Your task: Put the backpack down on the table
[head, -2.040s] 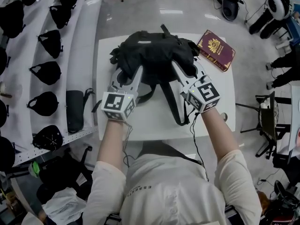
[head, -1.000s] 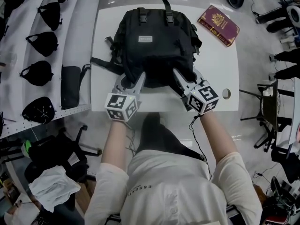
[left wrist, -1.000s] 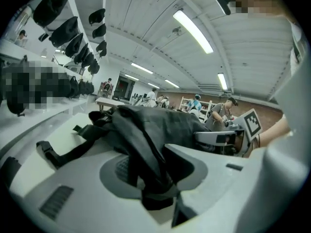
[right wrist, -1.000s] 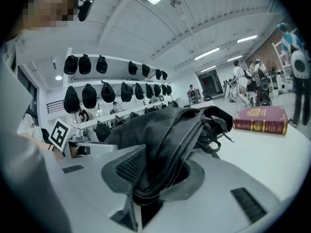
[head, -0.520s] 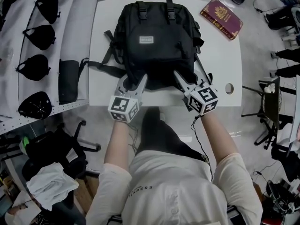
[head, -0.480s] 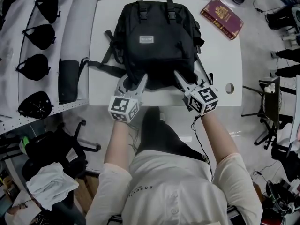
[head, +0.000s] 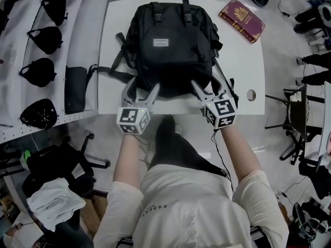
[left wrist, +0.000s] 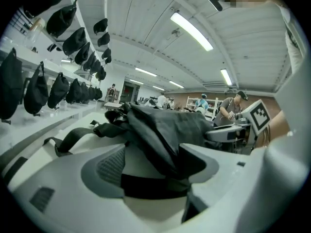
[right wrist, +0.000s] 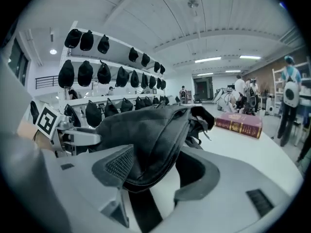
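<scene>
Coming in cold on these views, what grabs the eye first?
The black backpack lying flat in the middle of the white table. At its near edge the left gripper and right gripper have their jaws opening, with backpack fabric between them. A red book lies at the table's far right corner.

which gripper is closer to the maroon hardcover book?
Right. Right gripper is at the black fabric backpack's near right corner, short of the maroon hardcover book; left gripper at its near left corner. Both jaws are opening, backpack fabric between them.
</scene>
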